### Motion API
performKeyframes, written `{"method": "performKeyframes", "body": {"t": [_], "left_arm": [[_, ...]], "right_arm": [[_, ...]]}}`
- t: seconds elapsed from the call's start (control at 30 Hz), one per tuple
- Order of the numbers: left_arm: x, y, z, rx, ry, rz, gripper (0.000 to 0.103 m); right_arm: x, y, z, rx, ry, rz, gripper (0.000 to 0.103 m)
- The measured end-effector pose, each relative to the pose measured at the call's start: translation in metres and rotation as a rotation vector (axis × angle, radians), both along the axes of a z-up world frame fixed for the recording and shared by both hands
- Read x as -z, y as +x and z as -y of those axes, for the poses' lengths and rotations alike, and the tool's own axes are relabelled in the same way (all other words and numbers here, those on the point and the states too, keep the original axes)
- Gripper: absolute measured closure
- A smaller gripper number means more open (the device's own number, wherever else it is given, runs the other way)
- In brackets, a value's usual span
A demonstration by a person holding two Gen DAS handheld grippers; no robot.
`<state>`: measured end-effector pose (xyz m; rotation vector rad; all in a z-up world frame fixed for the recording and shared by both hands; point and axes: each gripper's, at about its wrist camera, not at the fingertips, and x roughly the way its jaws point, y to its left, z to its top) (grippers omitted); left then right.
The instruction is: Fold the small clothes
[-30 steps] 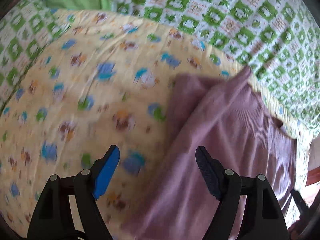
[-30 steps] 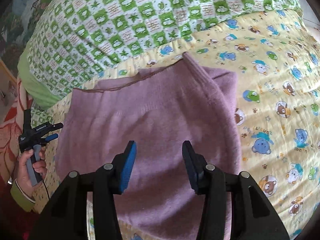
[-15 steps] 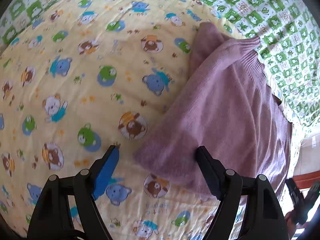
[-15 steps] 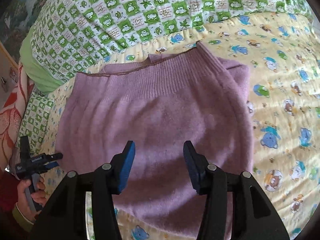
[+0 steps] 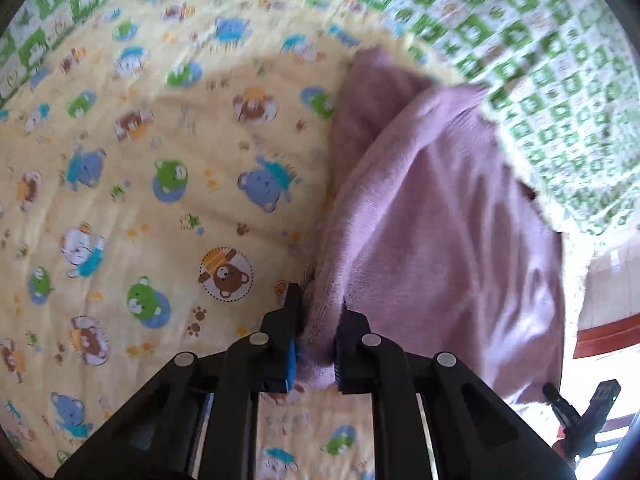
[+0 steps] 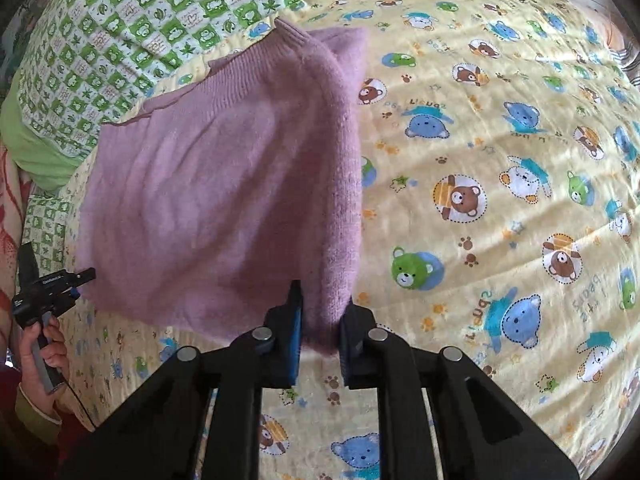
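A purple knit garment [image 5: 440,220] lies folded on a yellow bear-print blanket [image 5: 160,200]. In the left wrist view my left gripper [image 5: 318,344] is shut on the garment's near corner, and the cloth bunches between its fingers. In the right wrist view the same purple garment [image 6: 220,184] spreads up and to the left, its ribbed hem at the far end. The jaws of my right gripper [image 6: 320,328] are closing, and the pads pinch the near corner of its folded edge.
A green-and-white checked cover [image 6: 140,20] lies beyond the yellow blanket [image 6: 500,160]. At the left edge of the right wrist view a hand [image 6: 44,356] holds a black hand-held gripper [image 6: 44,288] beside the bed. A similar black device [image 5: 588,412] shows at the left view's lower right.
Both grippers came down from open above the cloth and closed on near corners of the purple garment. The right gripper shifted to the garment's folded right edge.
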<state>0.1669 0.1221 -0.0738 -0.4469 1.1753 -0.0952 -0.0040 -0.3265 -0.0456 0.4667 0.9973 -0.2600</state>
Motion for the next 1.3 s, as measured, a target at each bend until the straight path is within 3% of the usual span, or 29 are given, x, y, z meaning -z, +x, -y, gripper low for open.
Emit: {"method": "performKeyframes", "body": {"t": [0.13, 0.23, 0.3, 0.33, 0.4, 0.47, 0.57, 0.7, 0.8, 0.97, 1.17, 1.27, 1.3], "left_arm": [[-0.002, -0.006, 0.0, 0.048, 0.053, 0.005, 0.092], [0.02, -0.002, 0.002, 0.053, 0.071, -0.04, 0.09], [0.021, -0.001, 0.0, 0.033, 0.069, -0.052, 0.075], [0.018, -0.002, -0.002, 0.022, 0.067, -0.053, 0.07], [0.012, -0.009, -0.01, -0.013, 0.076, -0.056, 0.043], [0.009, -0.019, -0.019, -0.041, 0.067, -0.056, 0.041], [0.015, -0.031, -0.03, -0.092, -0.02, -0.098, 0.037], [0.027, -0.042, -0.03, -0.133, -0.111, -0.129, 0.034], [0.029, -0.043, -0.022, -0.147, -0.111, -0.128, 0.024], [0.032, -0.029, -0.008, -0.183, -0.149, -0.12, 0.021], [0.035, -0.021, 0.0, -0.308, -0.179, -0.078, 0.005], [0.034, -0.015, 0.007, -0.348, -0.146, -0.048, 0.007], [0.032, -0.011, 0.01, -0.335, -0.13, -0.032, 0.019]], "right_arm": [[-0.027, -0.016, 0.012, -0.014, -0.001, 0.027, 0.094], [-0.012, -0.013, 0.019, -0.034, -0.004, -0.039, 0.094], [0.009, -0.008, 0.023, -0.023, 0.026, -0.102, 0.092], [0.015, -0.007, 0.025, 0.008, 0.029, -0.128, 0.085], [0.008, -0.009, 0.022, 0.031, -0.008, -0.117, 0.074], [-0.008, -0.011, 0.013, 0.024, -0.089, -0.076, 0.07], [-0.03, -0.011, 0.002, -0.003, -0.146, -0.014, 0.07], [-0.045, 0.011, -0.014, -0.066, -0.105, 0.059, 0.07], [-0.041, 0.038, -0.032, -0.132, -0.057, 0.076, 0.07], [-0.028, 0.096, -0.066, -0.275, -0.002, 0.085, 0.07], [-0.006, 0.162, -0.073, -0.302, 0.026, 0.07, 0.068], [0.004, 0.186, -0.061, -0.247, -0.03, 0.017, 0.064], [0.006, 0.192, -0.055, -0.212, -0.046, -0.001, 0.064]]}}
